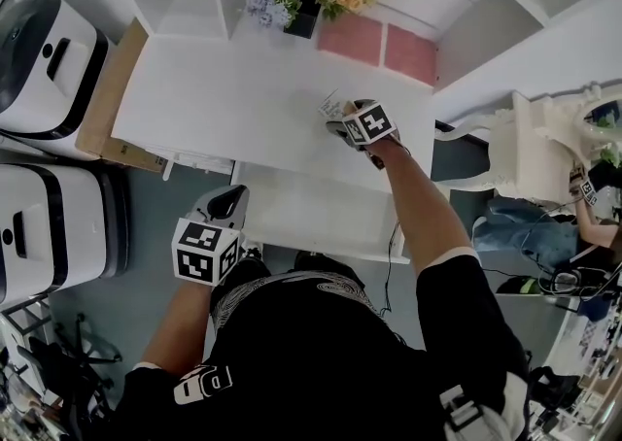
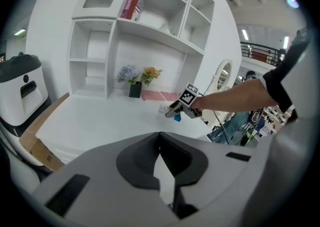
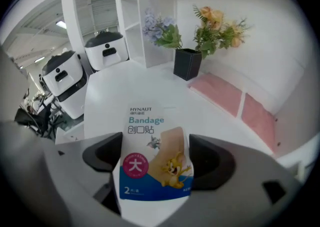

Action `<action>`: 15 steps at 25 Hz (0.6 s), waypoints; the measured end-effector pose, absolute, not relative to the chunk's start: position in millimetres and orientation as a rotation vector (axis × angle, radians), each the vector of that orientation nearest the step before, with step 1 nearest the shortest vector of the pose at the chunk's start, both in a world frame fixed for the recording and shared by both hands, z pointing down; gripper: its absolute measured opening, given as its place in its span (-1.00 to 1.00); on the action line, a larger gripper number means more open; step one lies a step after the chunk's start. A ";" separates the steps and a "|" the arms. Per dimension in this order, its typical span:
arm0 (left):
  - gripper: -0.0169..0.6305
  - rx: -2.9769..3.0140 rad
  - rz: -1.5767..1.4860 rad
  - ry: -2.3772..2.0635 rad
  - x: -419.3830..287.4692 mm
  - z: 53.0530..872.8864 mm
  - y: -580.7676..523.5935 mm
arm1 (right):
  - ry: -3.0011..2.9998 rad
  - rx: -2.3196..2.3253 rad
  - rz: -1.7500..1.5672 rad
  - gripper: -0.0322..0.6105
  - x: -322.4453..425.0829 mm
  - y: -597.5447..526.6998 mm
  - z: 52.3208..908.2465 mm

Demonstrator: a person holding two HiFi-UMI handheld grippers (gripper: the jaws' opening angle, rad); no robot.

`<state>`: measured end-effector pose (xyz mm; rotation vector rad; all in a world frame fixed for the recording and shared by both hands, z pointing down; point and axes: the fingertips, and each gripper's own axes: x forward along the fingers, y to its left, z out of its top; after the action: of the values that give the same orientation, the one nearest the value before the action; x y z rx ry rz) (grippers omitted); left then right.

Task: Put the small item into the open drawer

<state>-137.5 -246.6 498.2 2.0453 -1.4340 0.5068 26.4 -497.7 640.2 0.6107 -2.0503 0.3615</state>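
Observation:
The small item is a bandage packet [image 3: 150, 123], white and blue with a cartoon print. My right gripper [image 3: 156, 163] is shut on it, a dark finger at each side. In the head view the right gripper [image 1: 336, 119] holds the packet [image 1: 331, 105] over the right part of the white desk [image 1: 214, 99], just beyond the open drawer [image 1: 301, 214], whose white inside shows nothing in it. The left gripper view shows the packet [image 2: 163, 108] lifted slightly off the desktop. My left gripper [image 1: 231, 199] hangs low beside the drawer's left end; its jaws [image 2: 160, 141] are shut with nothing in them.
A black pot of flowers [image 1: 303, 14] and two pink pads [image 1: 381, 43] stand at the desk's back edge under white shelves [image 2: 150, 26]. Two white appliances [image 1: 44, 60] and a cardboard box [image 1: 105, 99] are on the left. A white chair [image 1: 530, 152] is on the right.

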 end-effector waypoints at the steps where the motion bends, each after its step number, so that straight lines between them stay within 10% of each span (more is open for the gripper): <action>1: -0.91 2.057 0.505 -1.429 -136.7 496.7 -247.9 | -2.069 0.642 0.390 0.39 27.6 -496.2 635.0; 15: -0.91 2.189 0.523 -1.315 -114.2 484.4 -250.9 | -2.302 0.846 0.648 0.35 37.9 -442.0 582.1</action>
<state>-114.2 -250.9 484.4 2.1889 -1.3147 0.5232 37.9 -442.0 582.1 0.8458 -2.3022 0.6480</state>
